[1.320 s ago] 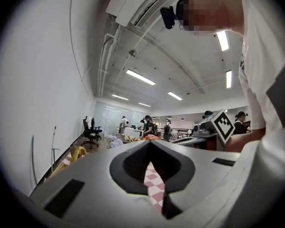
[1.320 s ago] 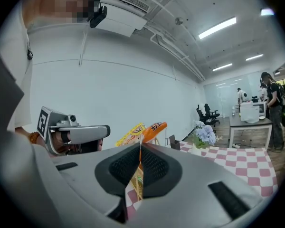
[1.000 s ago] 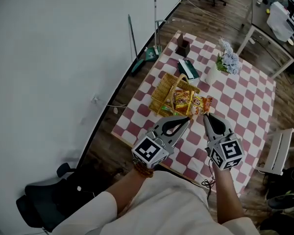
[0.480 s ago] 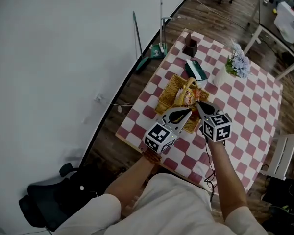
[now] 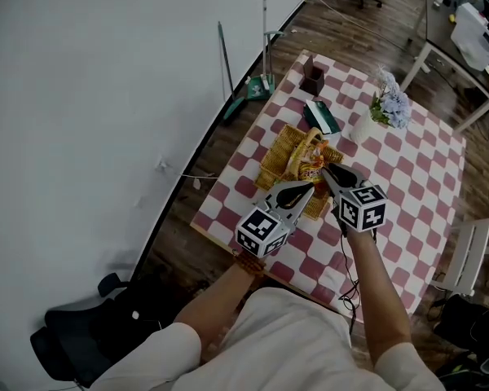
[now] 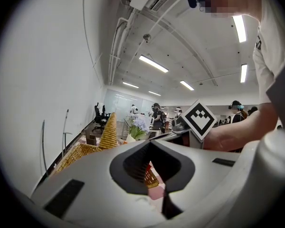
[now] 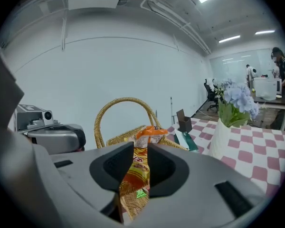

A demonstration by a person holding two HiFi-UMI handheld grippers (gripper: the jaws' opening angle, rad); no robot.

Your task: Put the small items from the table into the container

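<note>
Right gripper [image 7: 140, 150]: its 2 jaws are opening, with an orange-and-yellow snack packet [image 7: 138, 167] standing on edge in the gap between them. The pads look clear of its faces, so the packet is judged released rather than gripped. It sits directly ahead of the jaw tips, its lower end seemingly inside the rim of the wicker basket [image 5: 275, 149], whose arched handle rises just beyond it. Left gripper [image 6: 149, 144]: close beside the right gripper on its left, tips together with nothing between them, pointing at the near wall of the basket. Beyond the basket from both grippers lie a green box [image 5: 322, 117] and, farther off, a small brown box [image 5: 312, 78]. To their right stands a white vase of pale flowers [image 5: 385, 104]. All rest on the checked table [image 5: 407, 177]. Step in hand: depositing 1 packet in the container. The next move probably calls for drawing the right gripper straight back with its jaws wide, so the packet is not dragged out. After that comes a reach past the handle to another small item.
</note>
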